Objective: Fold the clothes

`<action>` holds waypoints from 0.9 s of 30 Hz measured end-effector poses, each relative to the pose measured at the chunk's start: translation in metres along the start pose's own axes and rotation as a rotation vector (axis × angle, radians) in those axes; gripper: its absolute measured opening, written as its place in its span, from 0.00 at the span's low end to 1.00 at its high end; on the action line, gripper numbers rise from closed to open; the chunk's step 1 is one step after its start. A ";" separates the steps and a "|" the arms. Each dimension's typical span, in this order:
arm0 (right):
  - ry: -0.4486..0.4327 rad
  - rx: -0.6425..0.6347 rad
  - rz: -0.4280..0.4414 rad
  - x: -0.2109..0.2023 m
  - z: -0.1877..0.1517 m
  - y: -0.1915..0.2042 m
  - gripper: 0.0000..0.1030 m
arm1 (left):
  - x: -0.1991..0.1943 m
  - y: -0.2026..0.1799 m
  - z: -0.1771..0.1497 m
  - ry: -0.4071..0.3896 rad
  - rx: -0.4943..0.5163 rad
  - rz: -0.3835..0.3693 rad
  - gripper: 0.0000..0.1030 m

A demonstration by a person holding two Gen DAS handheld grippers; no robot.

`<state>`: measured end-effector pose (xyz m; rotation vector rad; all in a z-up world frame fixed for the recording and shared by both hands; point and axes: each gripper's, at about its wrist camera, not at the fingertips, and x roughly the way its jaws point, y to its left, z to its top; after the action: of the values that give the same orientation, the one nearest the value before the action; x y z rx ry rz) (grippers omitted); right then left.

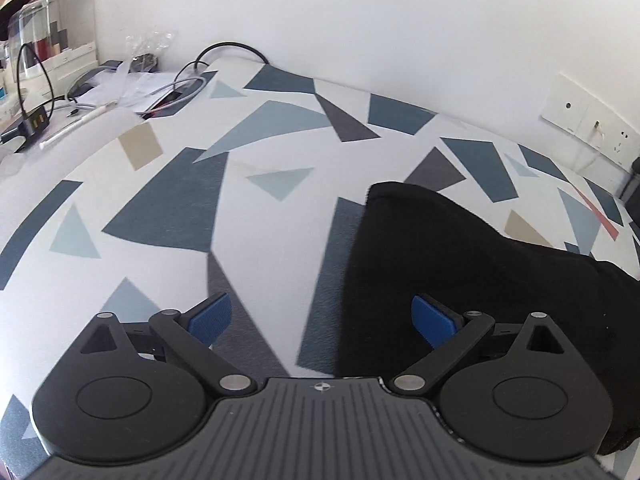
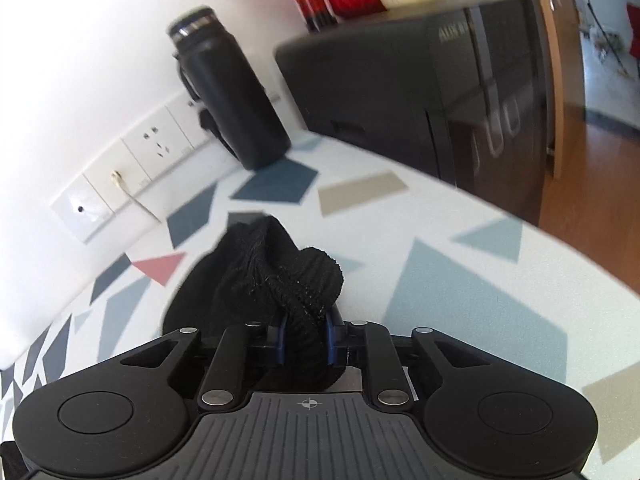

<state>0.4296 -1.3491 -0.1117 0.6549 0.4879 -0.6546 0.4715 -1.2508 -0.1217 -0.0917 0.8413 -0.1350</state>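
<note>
I work over a tablecloth (image 1: pixel 280 240) of grey and blue shapes against a white wall (image 1: pixel 360 20). A black flask (image 2: pixel 228 92) stands capped. My left gripper (image 1: pixel 322 320) gapes wide, empty, beside the black garment (image 1: pixel 460 280); my right gripper (image 2: pixel 306 340) pinches its bunched knit.

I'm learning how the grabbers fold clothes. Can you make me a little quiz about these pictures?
1. True or false: the right gripper has its jaws shut on the black garment.
2. The left gripper has its jaws: A) shut on cloth, B) wide open and empty, C) holding a cable.
3. What dark thing stands by the wall sockets?

Key: 1 true. 2 B. 3 the black flask.
</note>
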 end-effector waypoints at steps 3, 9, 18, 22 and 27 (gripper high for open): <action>-0.080 -0.073 -0.037 -0.017 0.010 0.021 0.15 | -0.006 0.020 -0.003 -0.004 -0.050 -0.012 0.97; -0.173 -0.182 0.013 -0.049 0.023 0.076 0.14 | -0.024 0.052 -0.002 -0.070 -0.084 -0.061 0.97; -0.168 -0.503 0.375 -0.089 -0.036 0.227 0.14 | -0.054 0.125 0.002 -0.120 -0.128 -0.053 0.98; -0.068 -0.636 0.519 -0.083 -0.096 0.289 0.14 | -0.060 0.151 -0.006 -0.103 -0.162 -0.052 0.98; 0.134 -0.830 0.561 -0.062 -0.189 0.342 0.14 | -0.060 0.170 -0.017 -0.059 -0.186 -0.049 0.98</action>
<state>0.5821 -0.9867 -0.0706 0.0241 0.6095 0.1466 0.4333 -1.0743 -0.1120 -0.2895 0.7917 -0.0991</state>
